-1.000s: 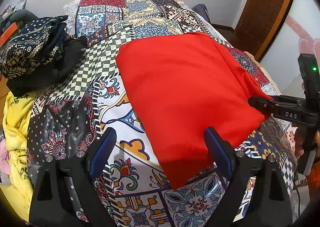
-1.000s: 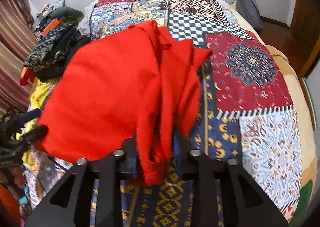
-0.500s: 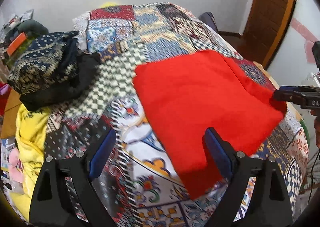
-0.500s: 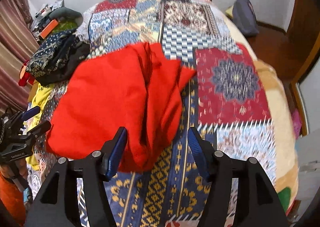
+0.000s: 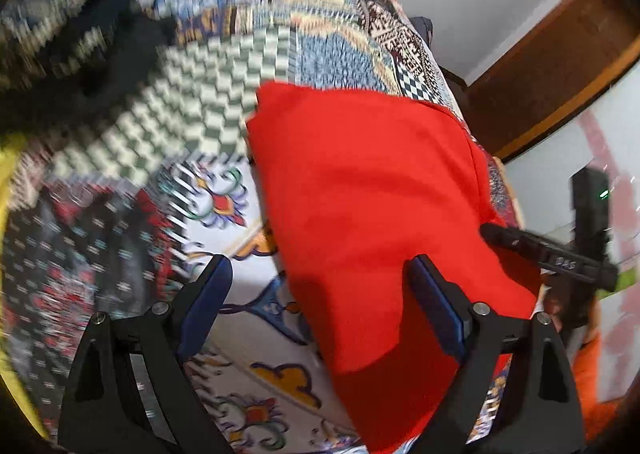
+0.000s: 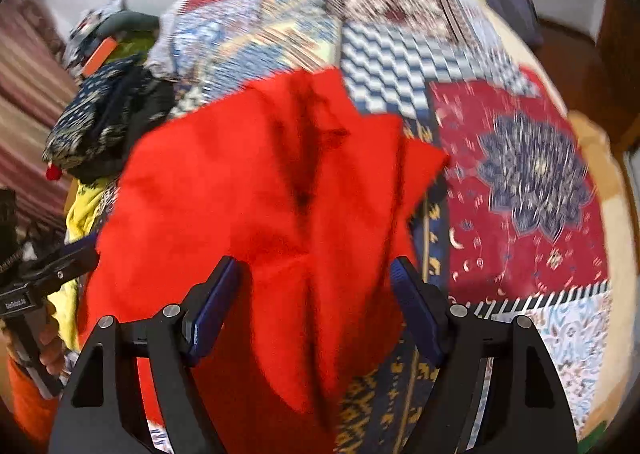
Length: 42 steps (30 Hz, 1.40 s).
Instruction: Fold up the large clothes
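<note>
Red garment (image 5: 360, 189) lies lengthwise on the bedspread (image 5: 192, 125) (blurred), nearest end rumpled.

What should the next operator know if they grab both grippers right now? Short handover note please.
Left gripper: open, holding nothing, fingers over the near edge of the red garment.
Right gripper: open, holding nothing, fingers either side of the garment's bunched right side.
Garment: on the patchwork bedspread. Left portion lies flat; right side is creased and rumpled.
Other clothes: dark patterned pile at the bed's left edge, yellow fabric below it.
Done: garment laid out, partly smoothed.
Left: probably tidy the rumpled right side, then fold. Both views are motion-blurred, so recheck edges first.
</note>
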Tool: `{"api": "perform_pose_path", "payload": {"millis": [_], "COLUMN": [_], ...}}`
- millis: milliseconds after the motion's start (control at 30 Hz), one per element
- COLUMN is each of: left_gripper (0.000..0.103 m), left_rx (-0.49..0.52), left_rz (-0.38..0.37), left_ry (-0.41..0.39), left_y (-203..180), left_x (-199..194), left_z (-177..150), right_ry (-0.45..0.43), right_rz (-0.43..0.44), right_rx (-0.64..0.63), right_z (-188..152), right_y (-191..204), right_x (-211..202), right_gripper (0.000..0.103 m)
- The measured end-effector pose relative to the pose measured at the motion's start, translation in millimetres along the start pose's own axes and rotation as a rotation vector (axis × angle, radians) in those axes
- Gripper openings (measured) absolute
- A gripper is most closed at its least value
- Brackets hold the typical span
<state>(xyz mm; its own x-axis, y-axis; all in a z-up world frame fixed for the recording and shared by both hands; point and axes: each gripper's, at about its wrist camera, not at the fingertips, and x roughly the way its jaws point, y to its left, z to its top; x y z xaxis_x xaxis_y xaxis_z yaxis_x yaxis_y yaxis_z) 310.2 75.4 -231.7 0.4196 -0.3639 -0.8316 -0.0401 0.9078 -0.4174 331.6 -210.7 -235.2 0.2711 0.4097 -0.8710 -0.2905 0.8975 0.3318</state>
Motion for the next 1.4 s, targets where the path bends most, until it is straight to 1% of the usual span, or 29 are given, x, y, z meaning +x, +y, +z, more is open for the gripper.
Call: {"api": "perform_pose_path", "payload": {"millis": [33, 100, 133, 200, 233, 300, 467, 533, 600, 667, 733, 800, 833, 900, 967, 1000, 1033, 1100, 1167, 1267, 1400], "left_gripper": [0.090, 0.091, 0.091, 0.091, 0.091, 0.092, 0.093, 0.093, 0.093, 0.093, 0.089, 0.076, 0.072, 0.055, 0.045, 0.041, 0.039, 0.035, 0.034, 0.033, 0.033], "left_rx": [-0.021, -0.075, -0.091, -0.134, -0.140, -0.140, -0.134, -0.118, -0.114, -0.112, -0.106, -0.110, -0.114, -0.134, -0.146, -0.143, -0.135, -0.094, -0.068, -0.030, 0.007], "left_rz": [-0.026, -0.081, -0.099, -0.142, -0.148, -0.153, -0.155, -0.165, -0.193, -0.213, -0.213, -0.211, -0.216, -0.241, -0.253, -0.257, -0.255, -0.232, -0.219, -0.204, -0.193], "left_ry": [0.012, 0.035, 0.041, 0.051, 0.050, 0.046, 0.043, 0.042, 0.048, 0.054, 0.051, 0.049, 0.049, 0.049, 0.046, 0.045, 0.041, 0.021, 0.003, -0.041, -0.114], "left_y": [2.7, 10.2, 12.4, 17.7, 18.8, 17.6, 12.5, 10.6, 7.1, 3.7, 2.2, 4.5, 6.4, 11.0, 14.7, 14.4, 13.4, 5.4, -1.6, -7.7, -8.9], "left_x": [4.5, 14.7, 17.7, 26.1, 27.7, 32.0, 42.8, 45.4, 50.7, 53.4, 55.3, 53.3, 51.2, 45.9, 38.7, 35.0, 30.9, 17.4, 5.6, -22.6, -62.4], "left_z": [1.2, 5.2, 6.8, 11.3, 13.7, 19.3, 33.9, 36.0, 38.3, 37.6, 37.5, 36.0, 35.0, 33.9, 31.7, 30.3, 27.7, 23.0, 20.1, 18.4, 25.7], "right_ry": [0.020, 0.054, 0.071, 0.090, 0.103, 0.105, 0.093, 0.096, 0.100, 0.098, 0.096, 0.090, 0.089, 0.083, 0.072, 0.063, 0.056, 0.038, 0.024, 0.001, -0.044], "right_rz": [0.029, 0.097, 0.141, 0.191, 0.217, 0.246, 0.288, 0.326, 0.334, 0.327, 0.312, 0.306, 0.305, 0.308, 0.300, 0.291, 0.284, 0.270, 0.254, 0.234, 0.230], "right_rx": [0.026, 0.072, 0.104, 0.128, 0.137, 0.140, 0.137, 0.138, 0.135, 0.115, 0.097, 0.081, 0.077, 0.068, 0.060, 0.053, 0.045, 0.023, 0.001, -0.039, -0.082], "right_z": [0.3, 0.6, 0.6, 1.3, 2.1, 4.3, 17.9, 22.9, 25.7, 26.5, 25.7, 24.6, 25.1, 24.2, 25.1, 24.4, 24.8, 24.7, 26.5, 25.5, 30.5], "right_y": [-8.4, -22.8, -31.5, -38.5, -41.2, -41.3, -36.6, -34.4, -32.3, -27.0, -23.3, -19.7, -18.4, -15.9, -12.4, -8.7, -6.7, 2.8, 13.7, 31.2, 57.2], "right_x": [3.8, 9.3, 13.7, 19.6, 24.3, 27.6, 32.4, 37.4, 40.7, 41.6, 40.7, 37.0, 35.2, 28.0, 22.1, 16.4, 13.2, 3.9, -2.6, -17.0, -37.7], "right_gripper": [0.075, 0.082, 0.083, 0.084, 0.085, 0.089, 0.089, 0.088, 0.086, 0.082, 0.076, 0.060, 0.056, 0.039, 0.032, 0.029, 0.029, 0.026, 0.025, 0.024, 0.024]}}
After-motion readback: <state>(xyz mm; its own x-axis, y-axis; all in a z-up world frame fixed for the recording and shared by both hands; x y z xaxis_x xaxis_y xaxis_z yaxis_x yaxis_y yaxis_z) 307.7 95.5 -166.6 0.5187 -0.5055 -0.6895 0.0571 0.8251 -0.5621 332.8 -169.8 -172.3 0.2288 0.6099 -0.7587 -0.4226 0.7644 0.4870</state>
